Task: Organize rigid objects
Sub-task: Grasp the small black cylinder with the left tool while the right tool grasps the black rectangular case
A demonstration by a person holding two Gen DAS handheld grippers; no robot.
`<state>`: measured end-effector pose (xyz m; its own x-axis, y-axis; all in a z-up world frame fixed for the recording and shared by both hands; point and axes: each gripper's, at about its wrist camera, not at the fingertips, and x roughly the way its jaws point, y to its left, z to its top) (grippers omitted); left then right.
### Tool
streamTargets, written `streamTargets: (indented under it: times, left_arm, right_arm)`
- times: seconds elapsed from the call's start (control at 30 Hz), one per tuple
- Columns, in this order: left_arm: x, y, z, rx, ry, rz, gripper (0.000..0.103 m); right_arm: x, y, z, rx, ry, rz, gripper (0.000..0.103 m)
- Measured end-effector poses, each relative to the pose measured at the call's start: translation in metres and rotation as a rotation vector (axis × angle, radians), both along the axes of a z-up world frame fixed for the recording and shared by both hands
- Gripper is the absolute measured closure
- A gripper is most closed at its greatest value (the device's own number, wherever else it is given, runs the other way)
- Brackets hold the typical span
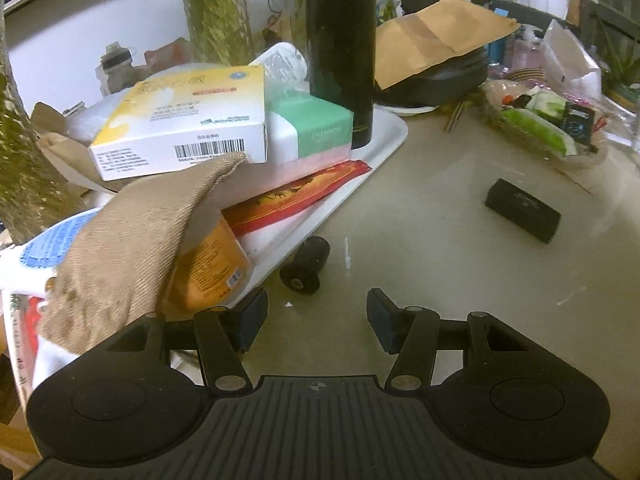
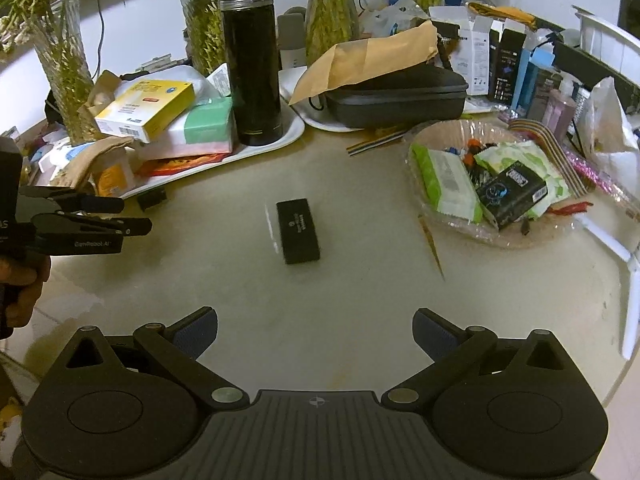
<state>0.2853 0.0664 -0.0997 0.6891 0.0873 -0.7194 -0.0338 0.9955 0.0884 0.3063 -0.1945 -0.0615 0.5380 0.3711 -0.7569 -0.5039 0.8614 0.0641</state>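
Observation:
A small black cylinder (image 1: 306,266) lies on the beige table against the rim of the white tray (image 1: 384,148); in the right wrist view it shows as a dark lump (image 2: 152,199). My left gripper (image 1: 318,316) hangs just short of it, open, with nothing between the fingers. A flat black case (image 1: 522,210) lies alone mid-table, and in the right wrist view the case (image 2: 298,231) is ahead of my right gripper (image 2: 316,332), which stands wide open and empty. From there the left gripper (image 2: 136,216) appears at the left edge, held by a hand.
The tray (image 2: 294,134) carries a tall black flask (image 2: 252,60), a yellow-white box (image 2: 146,110), a green-pink box (image 2: 208,128), a red packet and a tan cloth (image 1: 132,248). A clear dish of packets (image 2: 486,188) sits right. A black zip case (image 2: 396,98) under a brown envelope lies behind.

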Motion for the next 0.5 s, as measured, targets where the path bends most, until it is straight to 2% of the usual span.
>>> streamTargets:
  times: [0.27,0.5]
  left_arm:
    - [0.009,0.000,-0.004,-0.050,-0.033,0.007,0.052]
    - [0.019,0.000,-0.004,-0.062,-0.046,0.011,0.071]
  right_arm:
    - [0.015,0.008,-0.010,-0.007,-0.012,0.022,0.000]
    - [0.033,0.019,-0.021,-0.012,-0.031,0.036,0.000]
